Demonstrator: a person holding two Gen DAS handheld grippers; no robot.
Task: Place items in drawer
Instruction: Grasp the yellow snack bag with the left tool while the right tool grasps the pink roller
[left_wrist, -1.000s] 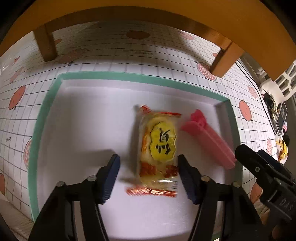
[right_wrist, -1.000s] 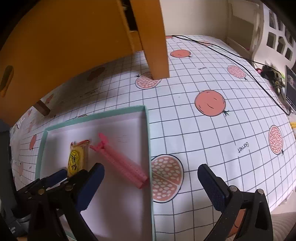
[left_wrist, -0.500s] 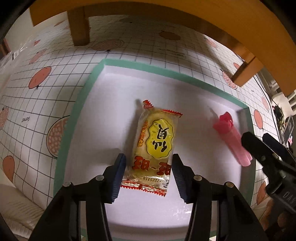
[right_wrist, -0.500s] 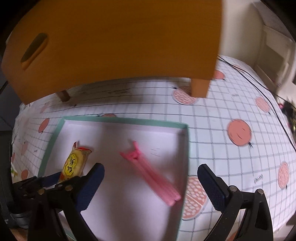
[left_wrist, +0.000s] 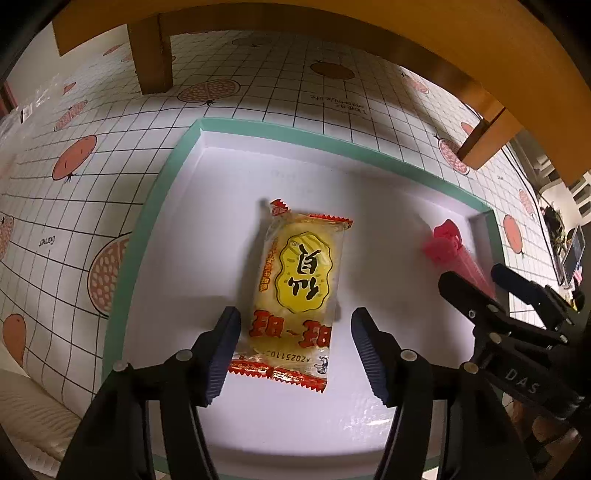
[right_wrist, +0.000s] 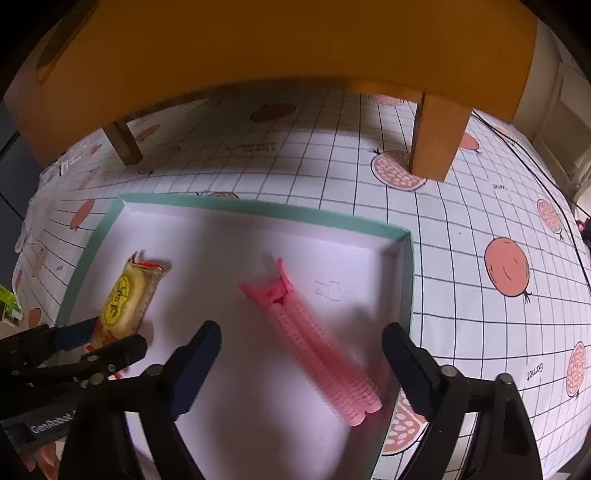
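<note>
In the left wrist view the snack packet (left_wrist: 299, 291) lies in the green-rimmed tray (left_wrist: 147, 229), its long axis running up the frame, its lower end between the parted left gripper (left_wrist: 295, 332), whose jaws have just been opening. In the right wrist view the pink clip (right_wrist: 314, 339) runs diagonally toward lower right, straddled ungripped by the right gripper (right_wrist: 301, 354), whose jaws have been closing.
</note>
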